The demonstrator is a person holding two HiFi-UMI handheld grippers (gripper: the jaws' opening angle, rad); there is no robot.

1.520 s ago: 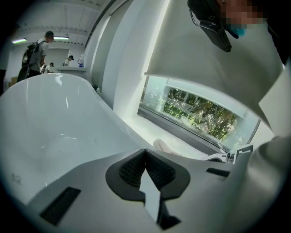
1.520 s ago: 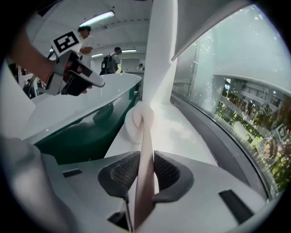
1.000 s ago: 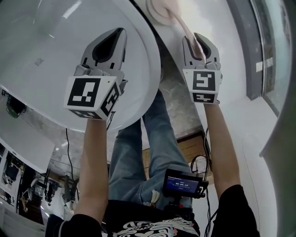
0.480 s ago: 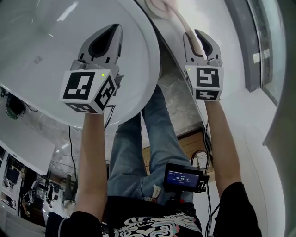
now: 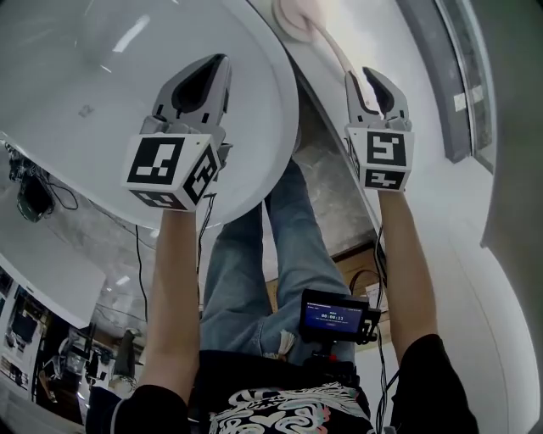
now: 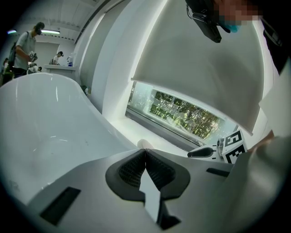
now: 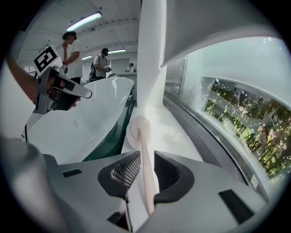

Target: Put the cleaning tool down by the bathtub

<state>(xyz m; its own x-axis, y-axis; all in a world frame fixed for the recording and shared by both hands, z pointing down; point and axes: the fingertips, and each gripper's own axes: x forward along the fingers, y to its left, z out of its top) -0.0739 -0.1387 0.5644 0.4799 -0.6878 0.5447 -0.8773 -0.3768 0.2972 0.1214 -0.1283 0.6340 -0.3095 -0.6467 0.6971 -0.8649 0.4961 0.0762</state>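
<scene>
The cleaning tool is a pale long-handled brush with a round head [image 5: 293, 17] [image 7: 138, 129]. It lies on the white ledge [image 7: 170, 132] between the bathtub [image 5: 102, 93] [image 7: 86, 118] and the window. Its handle [image 7: 146, 173] runs back between the jaws of my right gripper [image 5: 366, 80] [image 7: 147, 157], which stand open with a gap on the left side of the handle. My left gripper [image 5: 216, 61] [image 6: 145, 152] hovers over the tub rim, shut on nothing.
A long window [image 7: 236, 113] with a grey frame [image 5: 450, 85] runs along the far side of the ledge. A white pillar [image 7: 152, 54] rises at the ledge's end. People [image 7: 72, 50] stand beyond the tub. My legs and marbled floor [image 5: 331, 161] are below.
The right gripper's jaws have spread apart from the brush handle, which now rests loose between them. Both grippers have shifted only slightly; the left stays shut.
</scene>
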